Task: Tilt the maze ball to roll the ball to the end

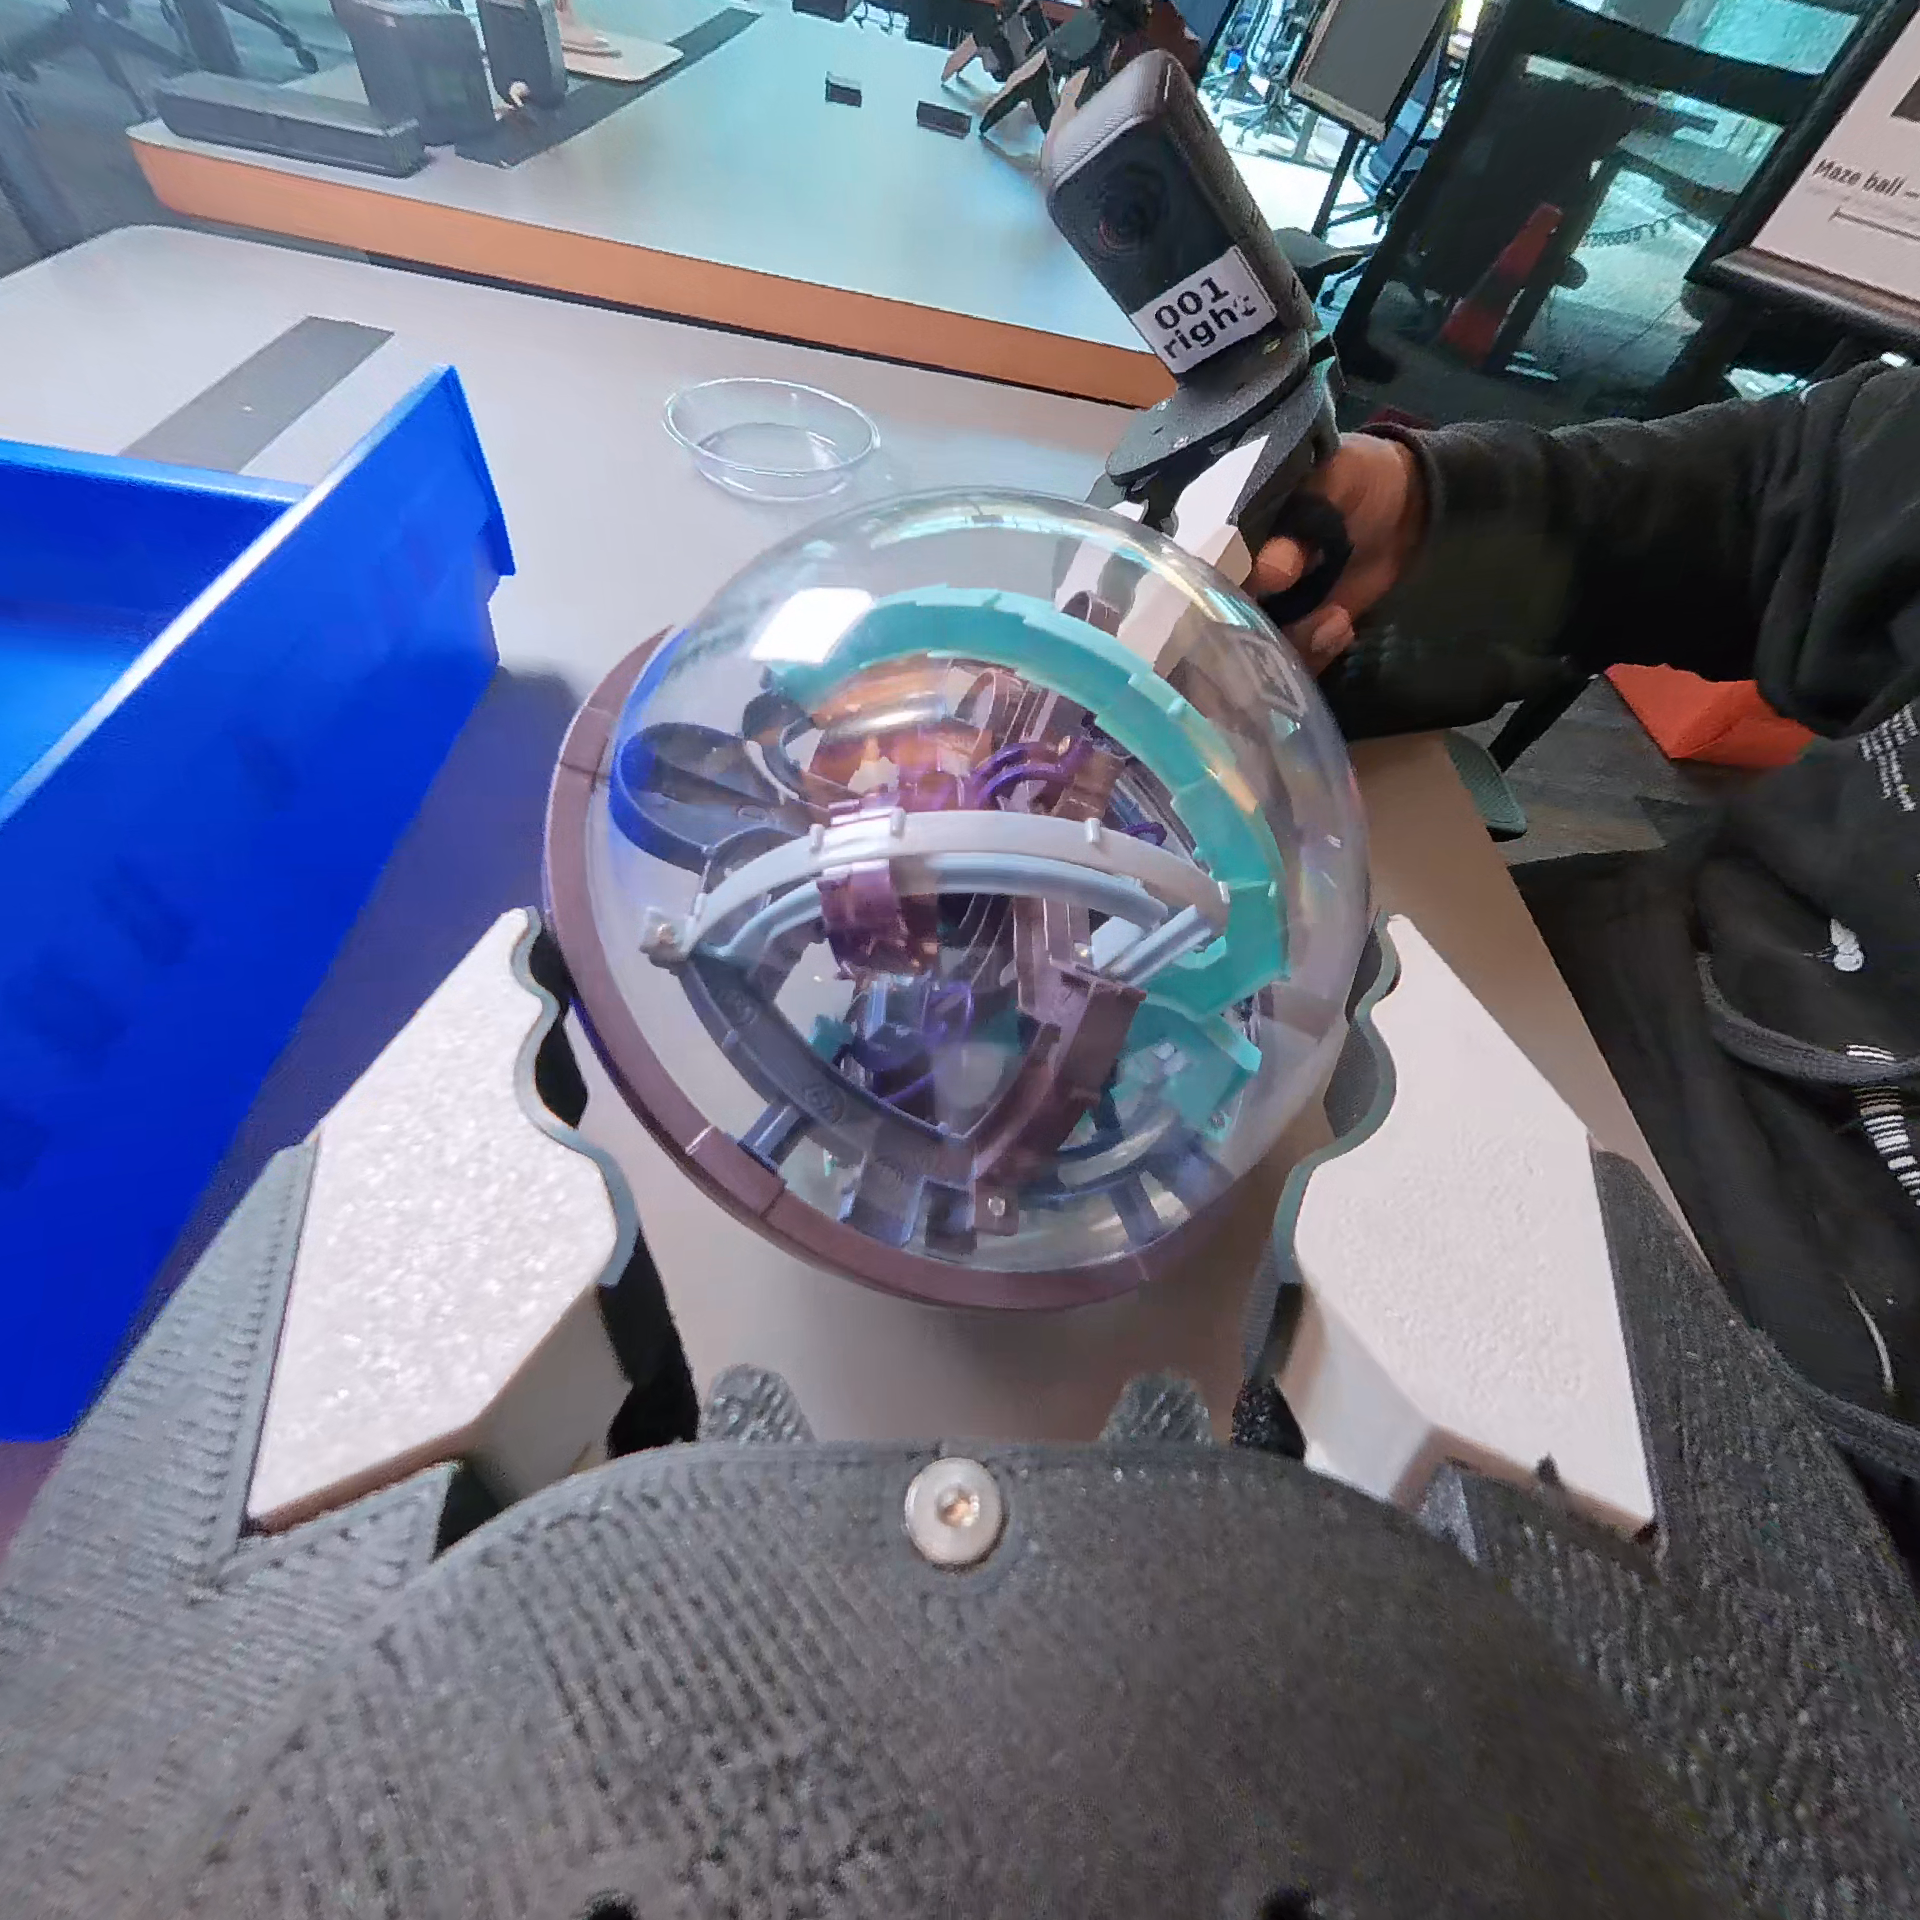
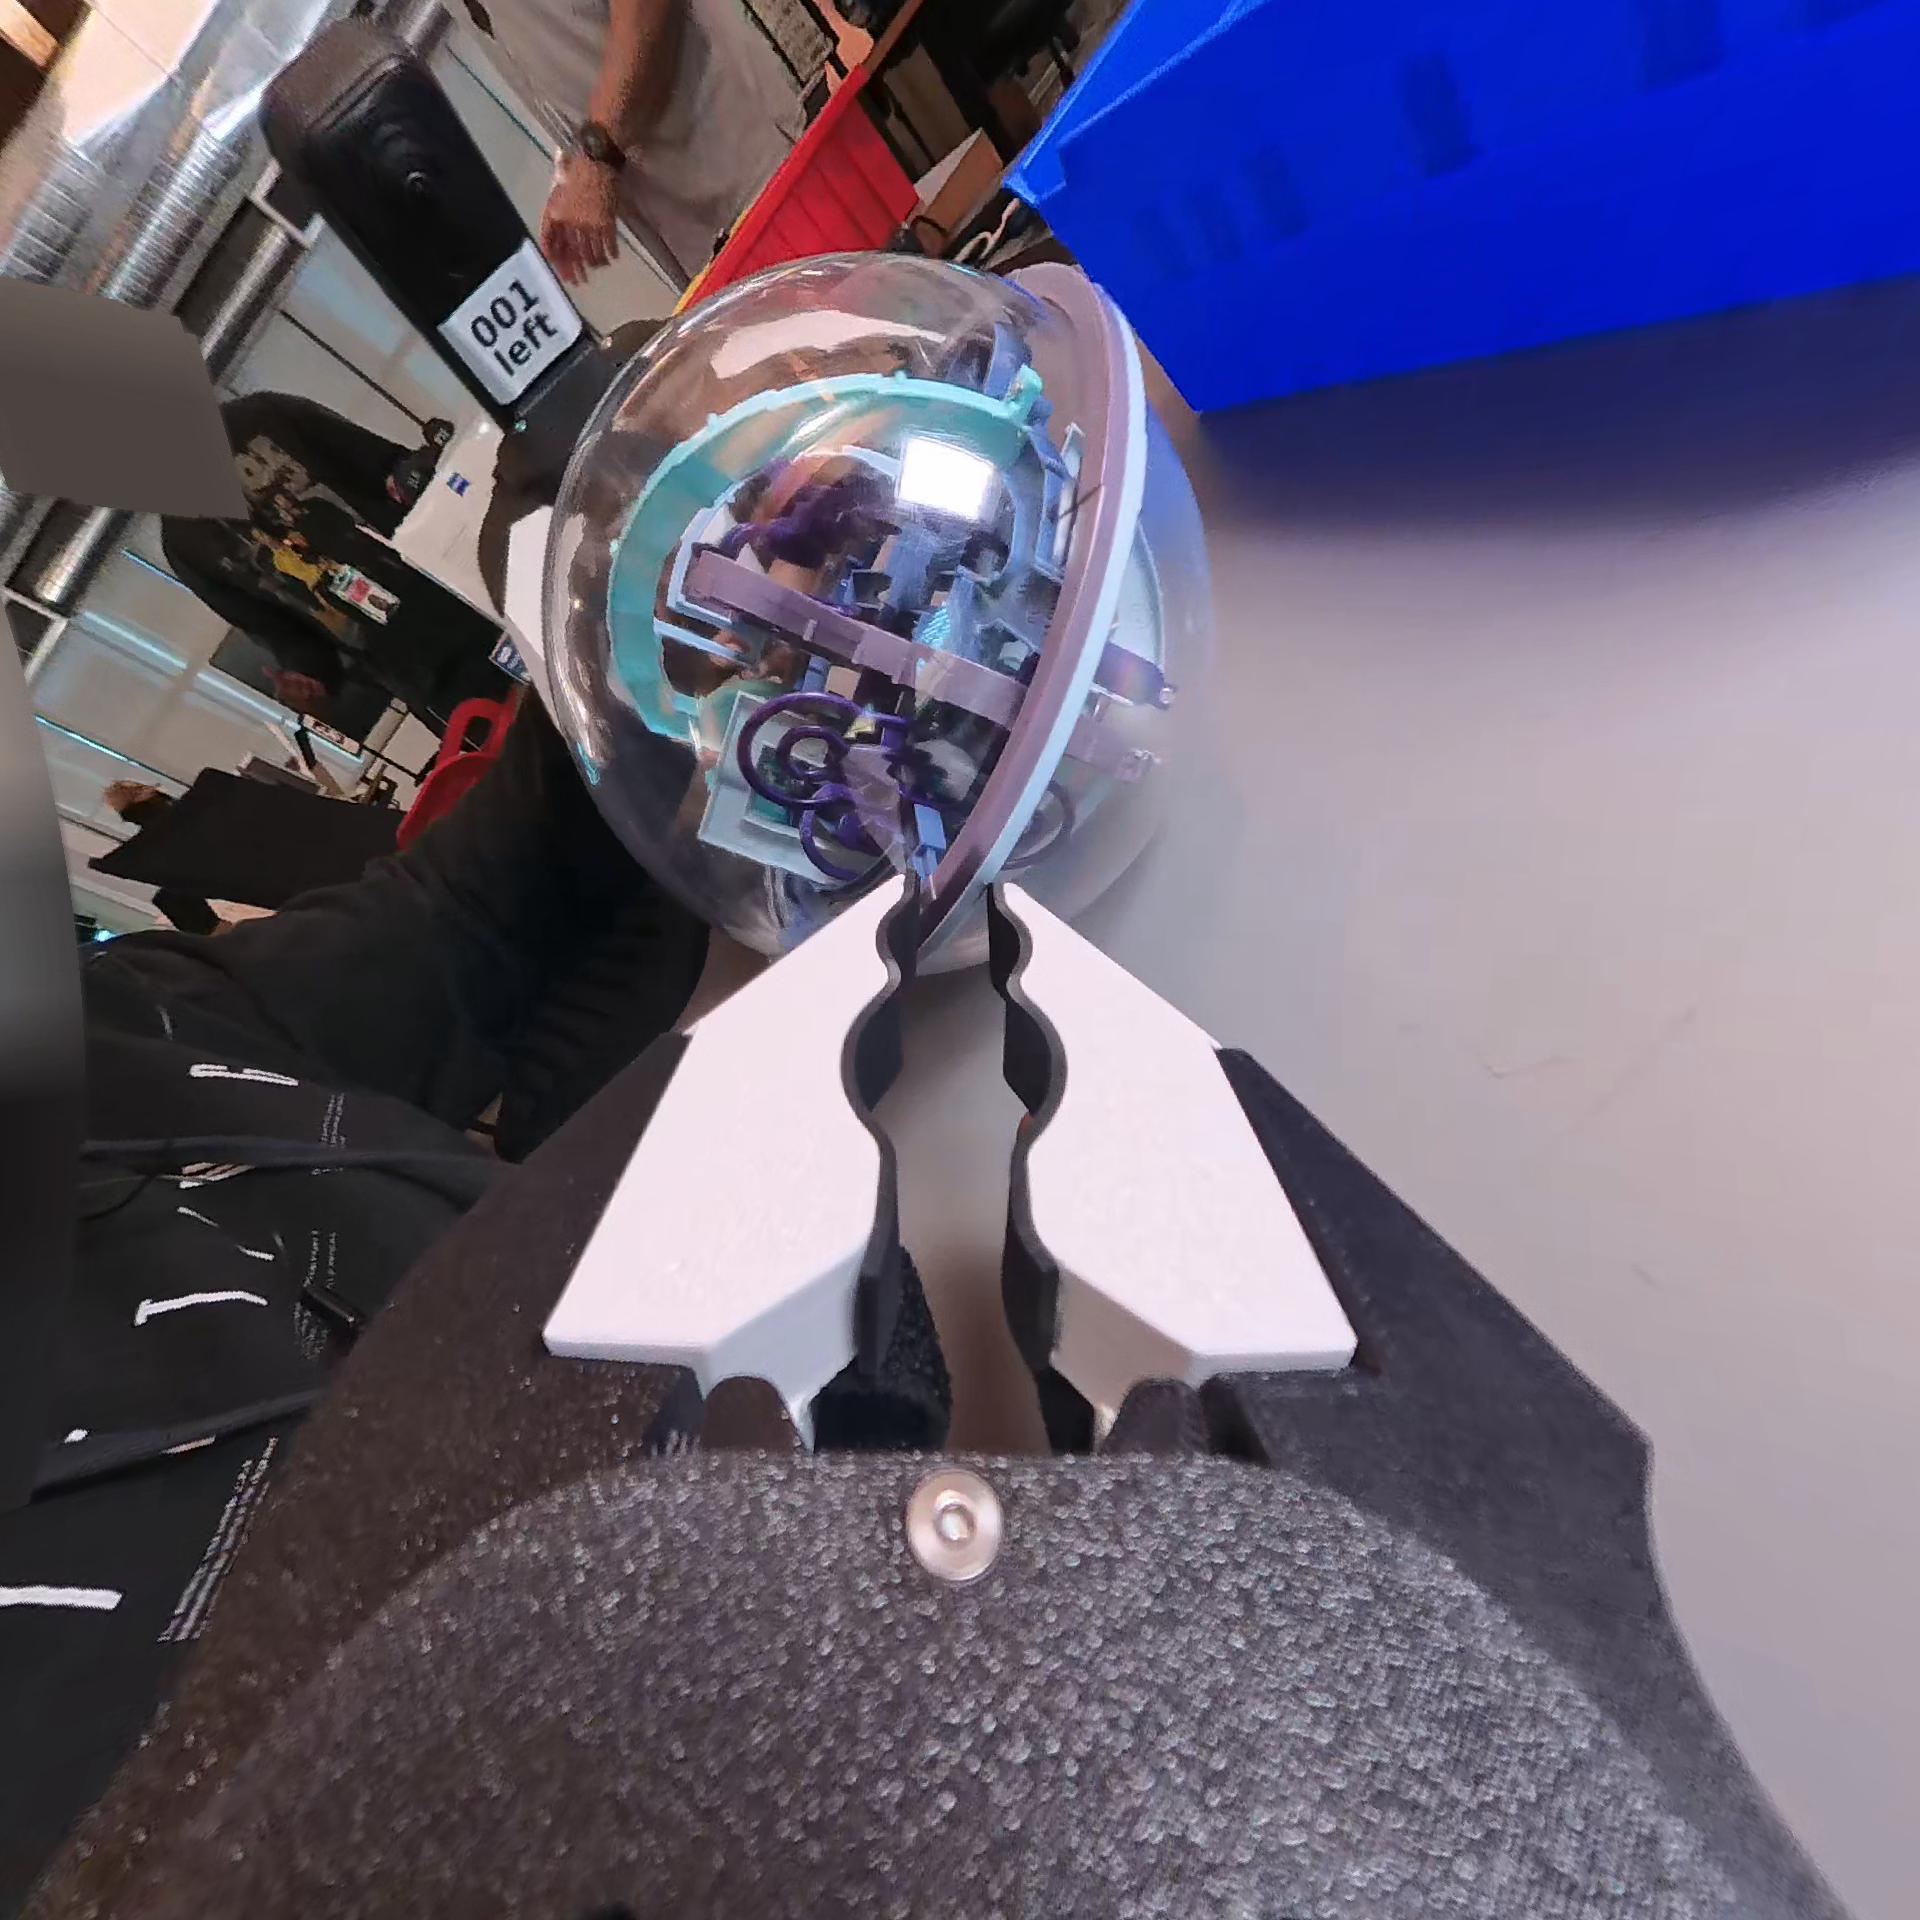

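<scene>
1. Left gripper (image 1: 951,956) stands spread wide, its white fingers (image 1: 457,1132) on either side of the maze ball (image 1: 956,894); both tips lie against or just beside the shell, and whether they press it cannot be told.
2. Right gripper (image 2: 948,896) is narrowed, its fingertips pinching the ball's purple equator rim (image 2: 1081,582) at the lower edge.
3. Grey table (image 1: 540,343) lies under everything; the ball's underside is hidden, so whether it rests on the table cannot be told.
4. Blue plastic bin (image 1: 208,790) sits just beside the ball; what little of its inside shows is bare blue.
5. Clear, tilted sphere, the maze ball, sits between the two grippers near the table's edge, holding teal, grey and purple tracks (image 1: 1122,665); the small rolling ball inside cannot be picked out.
6. Clear shallow bowl (image 1: 771,436) stands farther back on the table, apart from the ball, with nothing in it.
</scene>
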{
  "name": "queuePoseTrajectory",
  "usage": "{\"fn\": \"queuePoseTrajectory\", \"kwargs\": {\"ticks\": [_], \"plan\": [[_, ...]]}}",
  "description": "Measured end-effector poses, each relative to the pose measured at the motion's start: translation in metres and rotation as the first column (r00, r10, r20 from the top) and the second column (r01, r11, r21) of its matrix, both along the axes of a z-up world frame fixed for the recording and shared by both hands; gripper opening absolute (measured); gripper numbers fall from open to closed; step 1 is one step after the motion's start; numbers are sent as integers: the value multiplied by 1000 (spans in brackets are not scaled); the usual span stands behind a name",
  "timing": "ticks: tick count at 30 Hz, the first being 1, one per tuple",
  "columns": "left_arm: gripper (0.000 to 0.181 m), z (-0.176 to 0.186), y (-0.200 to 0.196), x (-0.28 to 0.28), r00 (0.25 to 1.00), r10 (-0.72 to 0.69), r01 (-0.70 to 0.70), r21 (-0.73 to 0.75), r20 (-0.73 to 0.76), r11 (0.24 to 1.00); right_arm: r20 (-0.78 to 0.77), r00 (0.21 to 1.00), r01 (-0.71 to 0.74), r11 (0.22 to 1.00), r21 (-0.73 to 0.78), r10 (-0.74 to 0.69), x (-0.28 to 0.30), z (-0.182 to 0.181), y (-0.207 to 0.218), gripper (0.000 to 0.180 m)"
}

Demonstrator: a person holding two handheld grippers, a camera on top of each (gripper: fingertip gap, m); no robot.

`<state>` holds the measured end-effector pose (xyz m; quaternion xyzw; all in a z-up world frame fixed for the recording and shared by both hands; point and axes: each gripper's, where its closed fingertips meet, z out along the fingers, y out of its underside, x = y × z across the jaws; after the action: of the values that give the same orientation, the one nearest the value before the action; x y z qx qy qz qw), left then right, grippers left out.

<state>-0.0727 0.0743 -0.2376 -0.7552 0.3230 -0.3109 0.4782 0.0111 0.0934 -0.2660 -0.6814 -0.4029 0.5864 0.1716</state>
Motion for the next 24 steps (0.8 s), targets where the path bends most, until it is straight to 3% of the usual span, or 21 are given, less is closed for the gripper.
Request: {"fn": "queuePoseTrajectory", "kwargs": {"ticks": [24], "plan": [[145, 3, 7, 0, 997, -16, 22, -72, 79, 997, -14, 1000, -16, 1000, -7, 16, 1, -2, -1, 13]]}}
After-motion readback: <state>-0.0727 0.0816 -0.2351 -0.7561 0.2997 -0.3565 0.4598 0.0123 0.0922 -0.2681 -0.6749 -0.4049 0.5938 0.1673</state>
